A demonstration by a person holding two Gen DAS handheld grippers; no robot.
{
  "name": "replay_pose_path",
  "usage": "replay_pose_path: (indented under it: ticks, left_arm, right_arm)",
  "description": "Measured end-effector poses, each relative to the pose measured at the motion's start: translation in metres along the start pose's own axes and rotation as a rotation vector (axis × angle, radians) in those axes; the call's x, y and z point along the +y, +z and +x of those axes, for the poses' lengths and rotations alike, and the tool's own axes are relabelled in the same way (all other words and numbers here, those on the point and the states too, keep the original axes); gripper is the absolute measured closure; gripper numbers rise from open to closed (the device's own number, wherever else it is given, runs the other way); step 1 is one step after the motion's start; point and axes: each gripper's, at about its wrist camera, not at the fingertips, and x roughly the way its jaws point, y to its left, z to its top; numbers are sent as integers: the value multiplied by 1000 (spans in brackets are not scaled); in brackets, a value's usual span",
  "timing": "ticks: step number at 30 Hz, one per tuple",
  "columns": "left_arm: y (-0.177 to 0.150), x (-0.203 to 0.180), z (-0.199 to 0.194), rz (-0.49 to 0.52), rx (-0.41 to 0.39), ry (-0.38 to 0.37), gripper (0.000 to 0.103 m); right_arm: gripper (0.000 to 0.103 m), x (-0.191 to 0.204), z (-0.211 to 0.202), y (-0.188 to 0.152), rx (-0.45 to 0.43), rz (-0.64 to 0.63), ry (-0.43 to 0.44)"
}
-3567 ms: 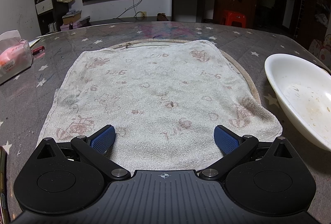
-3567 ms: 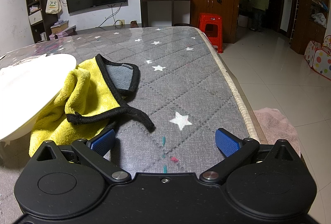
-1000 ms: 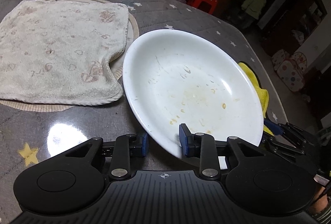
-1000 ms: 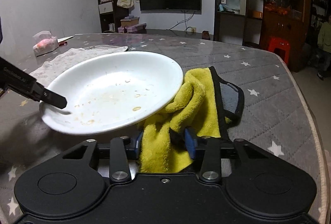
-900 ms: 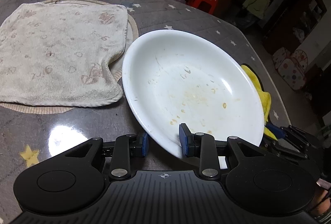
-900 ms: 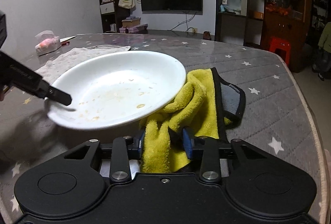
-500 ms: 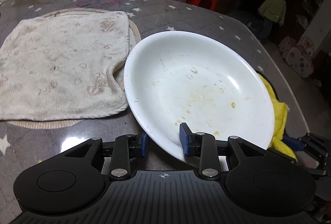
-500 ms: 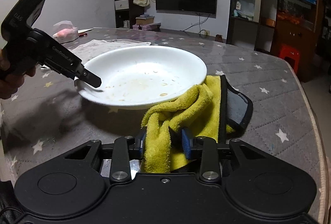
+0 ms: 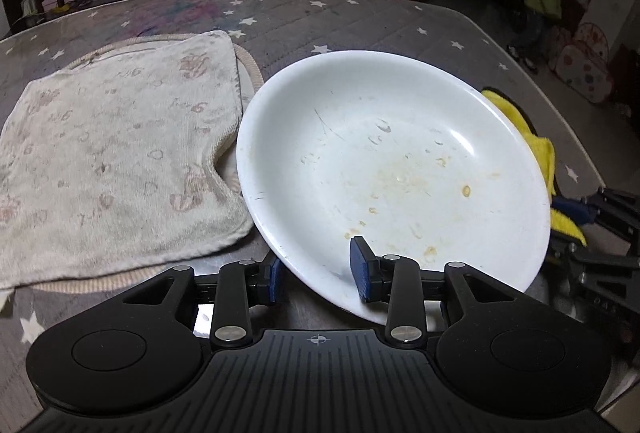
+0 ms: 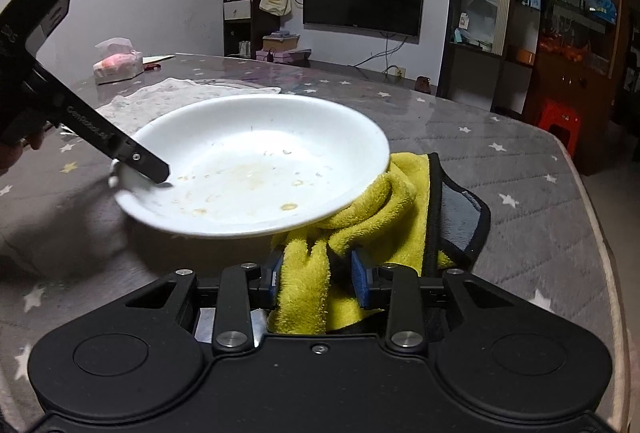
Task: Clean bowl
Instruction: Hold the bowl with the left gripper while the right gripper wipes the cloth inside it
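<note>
The left tool (image 9: pixel 316 269) was opening, its blue pads astride the near rim of the shallow, food-stained white ceramic bowl (image 9: pixel 394 169). The right tool (image 10: pixel 316 275) pinched the yellow microfibre cloth (image 10: pixel 360 229) lying beneath the bowl's far edge.

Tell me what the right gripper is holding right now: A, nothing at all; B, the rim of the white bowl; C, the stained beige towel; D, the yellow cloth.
D: in the right wrist view the right gripper is pinched on a fold of the yellow cloth, while the white bowl has its rim between the fingers of the left gripper, whose jaws are opening.
</note>
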Motion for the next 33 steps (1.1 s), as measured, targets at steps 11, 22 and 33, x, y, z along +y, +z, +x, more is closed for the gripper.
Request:
replay_pose_path:
  ticks: [11, 22, 33]
  left_arm:
    - [16, 3, 12, 59, 12, 26, 66]
    - [26, 4, 20, 70, 9, 46, 65]
    - [24, 0, 18, 81, 5, 51, 65]
  right_arm:
    - [67, -15, 20, 9, -5, -43, -34]
    - [67, -8, 19, 6, -9, -74, -57]
    - [67, 14, -3, -5, -13, -103, -37]
